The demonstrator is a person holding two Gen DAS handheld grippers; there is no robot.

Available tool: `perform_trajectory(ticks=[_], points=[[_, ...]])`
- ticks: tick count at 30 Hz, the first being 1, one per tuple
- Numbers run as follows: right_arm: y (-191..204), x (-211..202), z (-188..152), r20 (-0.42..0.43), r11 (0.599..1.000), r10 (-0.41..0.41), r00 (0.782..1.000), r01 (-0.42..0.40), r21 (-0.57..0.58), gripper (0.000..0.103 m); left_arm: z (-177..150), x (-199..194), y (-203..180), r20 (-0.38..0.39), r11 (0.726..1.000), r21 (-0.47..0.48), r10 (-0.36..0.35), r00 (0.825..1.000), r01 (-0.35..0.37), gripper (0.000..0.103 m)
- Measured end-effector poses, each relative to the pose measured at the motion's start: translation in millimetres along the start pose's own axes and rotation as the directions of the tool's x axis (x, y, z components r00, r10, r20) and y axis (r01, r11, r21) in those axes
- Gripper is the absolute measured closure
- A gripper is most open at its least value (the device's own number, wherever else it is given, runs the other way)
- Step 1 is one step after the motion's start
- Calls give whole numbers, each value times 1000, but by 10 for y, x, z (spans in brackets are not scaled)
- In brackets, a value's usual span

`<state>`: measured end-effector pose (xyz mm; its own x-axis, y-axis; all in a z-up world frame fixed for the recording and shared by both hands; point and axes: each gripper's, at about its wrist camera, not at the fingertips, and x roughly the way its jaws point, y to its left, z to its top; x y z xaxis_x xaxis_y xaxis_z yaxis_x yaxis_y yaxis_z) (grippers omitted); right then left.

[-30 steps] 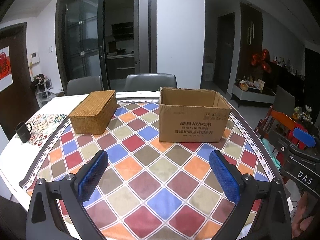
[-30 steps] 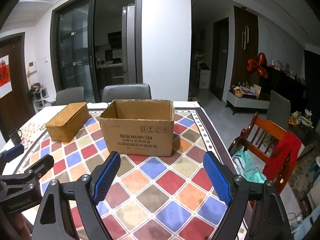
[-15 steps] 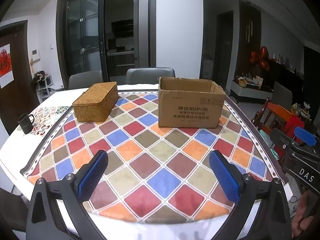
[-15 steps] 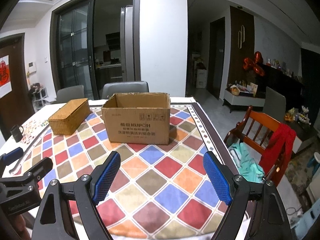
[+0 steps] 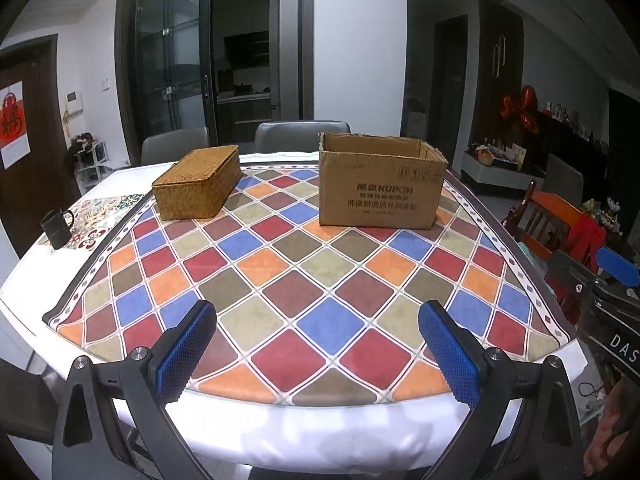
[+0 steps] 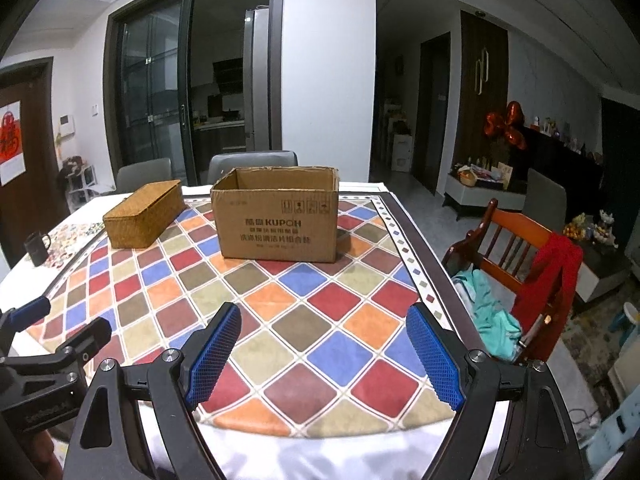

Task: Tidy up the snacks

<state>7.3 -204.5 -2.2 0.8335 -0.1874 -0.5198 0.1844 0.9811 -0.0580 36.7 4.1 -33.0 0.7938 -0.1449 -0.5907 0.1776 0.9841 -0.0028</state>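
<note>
Here, both the left gripper [image 5: 318,346] and right gripper [image 6: 322,350] hang wide open and empty, the cardboard box [image 6: 276,216] and lidded wicker basket [image 5: 198,182] well ahead on the worktop [image 5: 280,428]; no snacks visible, so opening a container likely comes next.

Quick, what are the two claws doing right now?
Left claw: open, holding nothing.
Right claw: open, holding nothing.

Right gripper [image 6: 320,344] fingers spread, empty; open cardboard box [image 6: 276,224] and wicker box [image 6: 144,216] apart on worktop [image 6: 352,280].
</note>
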Motion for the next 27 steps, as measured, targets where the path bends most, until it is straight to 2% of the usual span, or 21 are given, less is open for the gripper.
perform_trajectory(ticks=[27], points=[[-16,-86,-37,4,1000,-2,1000,2,8,18,-8,-60,-22,11,1000,3,3,1000,-3,0]])
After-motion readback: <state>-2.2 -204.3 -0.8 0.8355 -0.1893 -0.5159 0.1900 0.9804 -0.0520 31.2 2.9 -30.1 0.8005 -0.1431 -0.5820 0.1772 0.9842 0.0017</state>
